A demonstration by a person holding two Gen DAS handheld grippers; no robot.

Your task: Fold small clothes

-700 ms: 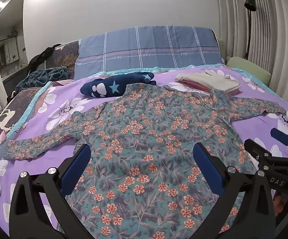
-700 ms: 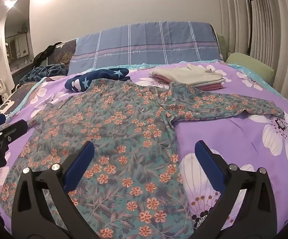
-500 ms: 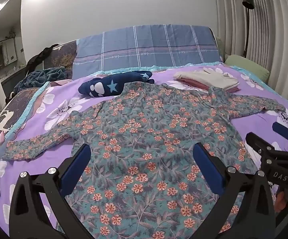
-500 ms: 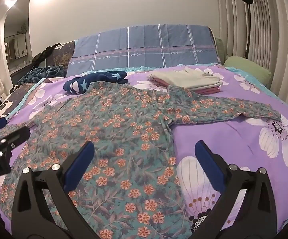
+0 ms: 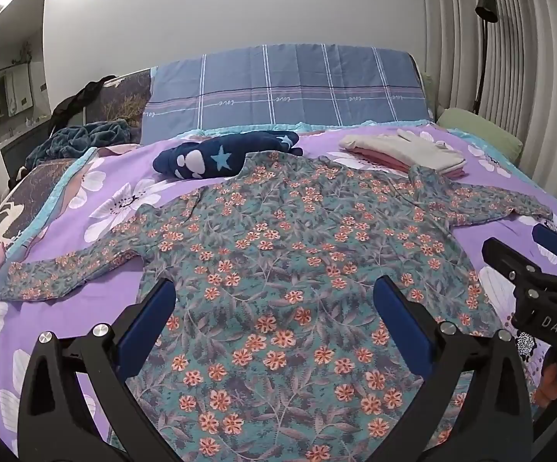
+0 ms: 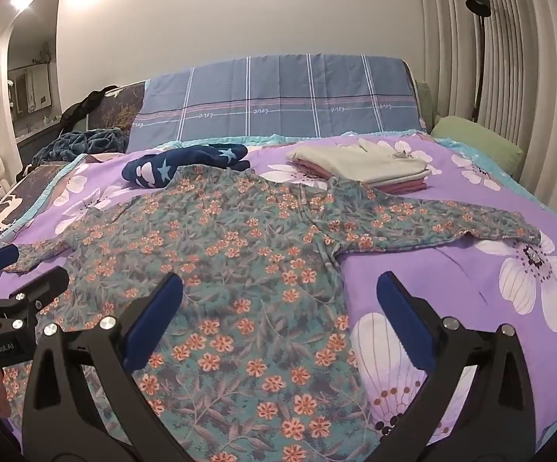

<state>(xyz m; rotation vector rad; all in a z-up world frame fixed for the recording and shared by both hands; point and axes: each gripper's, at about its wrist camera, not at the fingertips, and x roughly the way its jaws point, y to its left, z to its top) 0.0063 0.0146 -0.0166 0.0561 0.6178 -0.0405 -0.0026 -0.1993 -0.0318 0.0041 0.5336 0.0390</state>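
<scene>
We hover with both sets of fingers spread wide and empty over the floral shirt, spread flat mid-bed, sleeves running toward the bed's side edges, the left gripper nearer one, the right gripper nearer the other.

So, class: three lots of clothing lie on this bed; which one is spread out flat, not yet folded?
The teal long-sleeved shirt with orange flowers. The navy star-print garment is bundled, and the cream and pink pile is neatly folded.

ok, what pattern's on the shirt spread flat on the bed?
Teal-grey leaf print with small orange flowers all over the shirt. Clearest in the left wrist view.
</scene>
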